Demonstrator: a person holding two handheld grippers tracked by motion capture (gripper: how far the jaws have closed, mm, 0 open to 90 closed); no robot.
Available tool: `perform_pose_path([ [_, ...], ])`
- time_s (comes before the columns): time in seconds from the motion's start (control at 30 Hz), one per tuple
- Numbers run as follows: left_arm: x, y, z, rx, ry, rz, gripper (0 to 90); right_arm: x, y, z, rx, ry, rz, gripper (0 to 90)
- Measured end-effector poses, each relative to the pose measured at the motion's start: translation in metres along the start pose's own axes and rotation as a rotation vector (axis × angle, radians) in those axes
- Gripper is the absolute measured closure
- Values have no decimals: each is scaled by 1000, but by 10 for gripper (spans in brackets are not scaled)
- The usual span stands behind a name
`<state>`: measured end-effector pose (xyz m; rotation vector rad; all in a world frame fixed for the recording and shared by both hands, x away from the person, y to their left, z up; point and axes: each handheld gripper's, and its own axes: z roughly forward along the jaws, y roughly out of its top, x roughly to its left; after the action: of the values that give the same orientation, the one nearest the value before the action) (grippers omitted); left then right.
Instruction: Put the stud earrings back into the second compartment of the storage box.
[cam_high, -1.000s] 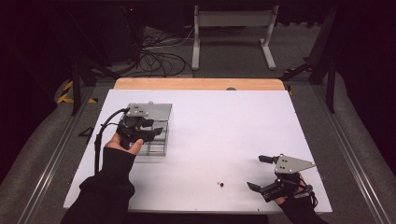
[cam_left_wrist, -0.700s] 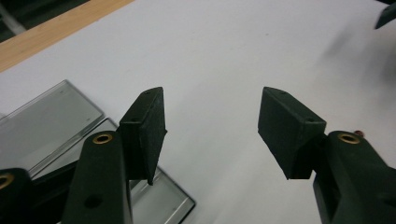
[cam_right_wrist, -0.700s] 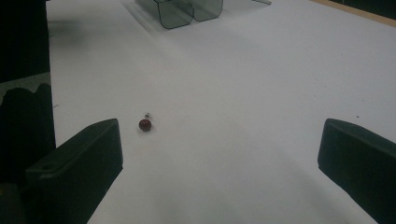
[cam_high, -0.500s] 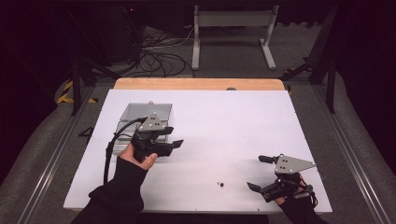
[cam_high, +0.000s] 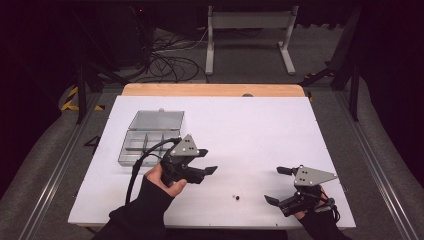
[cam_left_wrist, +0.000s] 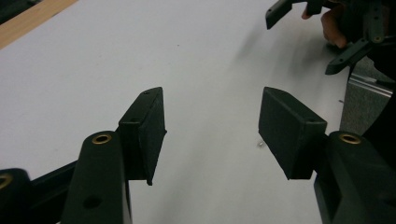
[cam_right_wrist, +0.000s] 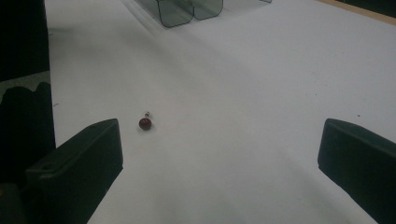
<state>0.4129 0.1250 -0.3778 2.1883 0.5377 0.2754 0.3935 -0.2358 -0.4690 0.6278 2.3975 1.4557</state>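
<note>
Near the front left of the worktop (cam_high: 260, 125), the left gripper (cam_high: 205, 161) now hangs over bare white surface, having come away from the clear compartment box (cam_high: 150, 137) that sits open toward the left edge; a second ago it was right over the box's divided tray, and half a second ago it was already clear of it. Its jaws have just been opening and stand parted with nothing between them, as the left gripper view confirms. That looks like a drop-off into the box just finished, or a visit to it ended, with the hand now heading for the next piece. The next piece is most likely the small dark red bead (cam_high: 237, 197), which lies alone near the front edge, between the two grippers and well apart from the box. The right gripper (cam_high: 274, 185) waits at the front right corner, unmoved, jaws spread wide and empty, with the bead (cam_right_wrist: 145, 122) just ahead of its left jaw.
</note>
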Motion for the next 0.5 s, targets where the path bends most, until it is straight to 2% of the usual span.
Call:
perform_pose_path([
  [0.1, -10, 2, 10, 19, -21, 22, 413, 0, 0, 0, 0, 0, -1, 4],
  [0.5, -30, 2, 35, 46, -84, 46, 416, 0, 0, 0, 1, 1, -2, 4],
])
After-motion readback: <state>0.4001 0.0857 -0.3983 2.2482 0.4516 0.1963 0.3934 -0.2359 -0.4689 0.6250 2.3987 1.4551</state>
